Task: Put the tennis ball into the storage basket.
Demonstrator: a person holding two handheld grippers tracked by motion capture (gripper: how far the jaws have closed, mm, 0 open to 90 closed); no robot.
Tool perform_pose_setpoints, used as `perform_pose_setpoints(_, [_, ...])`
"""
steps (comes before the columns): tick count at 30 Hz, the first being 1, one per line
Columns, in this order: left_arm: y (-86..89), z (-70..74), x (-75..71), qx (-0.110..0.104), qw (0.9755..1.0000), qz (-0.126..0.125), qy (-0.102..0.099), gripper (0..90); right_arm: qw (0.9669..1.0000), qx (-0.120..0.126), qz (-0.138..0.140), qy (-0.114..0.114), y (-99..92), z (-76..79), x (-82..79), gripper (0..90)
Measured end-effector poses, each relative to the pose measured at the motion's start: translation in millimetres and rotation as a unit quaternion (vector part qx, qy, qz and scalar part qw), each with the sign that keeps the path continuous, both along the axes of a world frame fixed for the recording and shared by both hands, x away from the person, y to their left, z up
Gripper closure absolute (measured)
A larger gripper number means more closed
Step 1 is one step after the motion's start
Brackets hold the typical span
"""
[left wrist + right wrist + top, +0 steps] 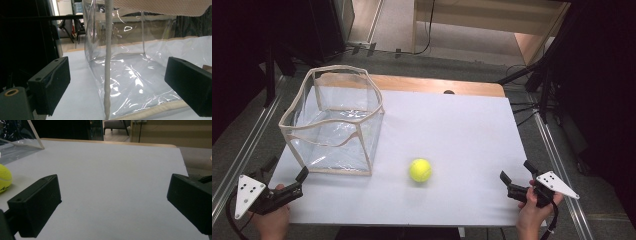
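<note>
Jaws on both grippers stand spread, with nothing between them. The left gripper (287, 181) sits at the near left corner of the bench (462, 130), aimed at the near corner of a clear plastic bin (334, 122) with cream edging; the bin stands upright, open top up, on the bench's left side. The right gripper (518, 177) sits at the near right edge, aimed across bare white surface. A yellow tennis ball (420, 170) rests near the bin's right front corner, apart from it.
</note>
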State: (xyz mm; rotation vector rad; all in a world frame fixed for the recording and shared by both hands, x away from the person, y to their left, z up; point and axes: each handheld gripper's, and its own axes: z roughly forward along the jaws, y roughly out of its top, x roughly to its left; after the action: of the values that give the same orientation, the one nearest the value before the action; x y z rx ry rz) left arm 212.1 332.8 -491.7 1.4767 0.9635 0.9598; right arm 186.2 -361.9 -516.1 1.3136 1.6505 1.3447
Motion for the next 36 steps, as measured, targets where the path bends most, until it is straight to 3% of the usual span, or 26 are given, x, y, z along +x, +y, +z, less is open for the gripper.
perform_pose_setpoints(7, [-0.2, -0.1, 0.2, -0.001, 1.0, 0.0, 0.0, 6.8, 0.9999, -0.008, -0.002, -0.013, 1.2, 2.7, 0.1, 0.0])
perform_pose_setpoints(8, [-0.4, -0.2, 0.3, 0.0, 1.0, 0.0, 0.0, 6.8, 1.0, -0.005, -0.002, -0.004, 3.0, 3.7, -1.2, 0.0])
perform_pose_setpoints(17, [-2.1, -0.5, 0.4, 0.009, 1.0, 0.002, 0.001, 6.8, 0.9997, -0.021, 0.013, 0.001, 13.8, 18.9, 2.0, 0.0])
perform_pose_setpoints(28, [-3.8, -1.1, -1.0, 0.02, 0.9998, 0.0, 0.0, 6.8, 0.9967, -0.056, 0.056, 0.016, 32.4, 37.7, 9.4, 0.0])
perform_pose_setpoints(36, [-4.2, -1.2, -1.1, 0.022, 0.9998, 0.001, -0.001, 6.8, 0.9934, -0.065, 0.087, 0.037, 46.6, 45.3, 19.5, 0.0])
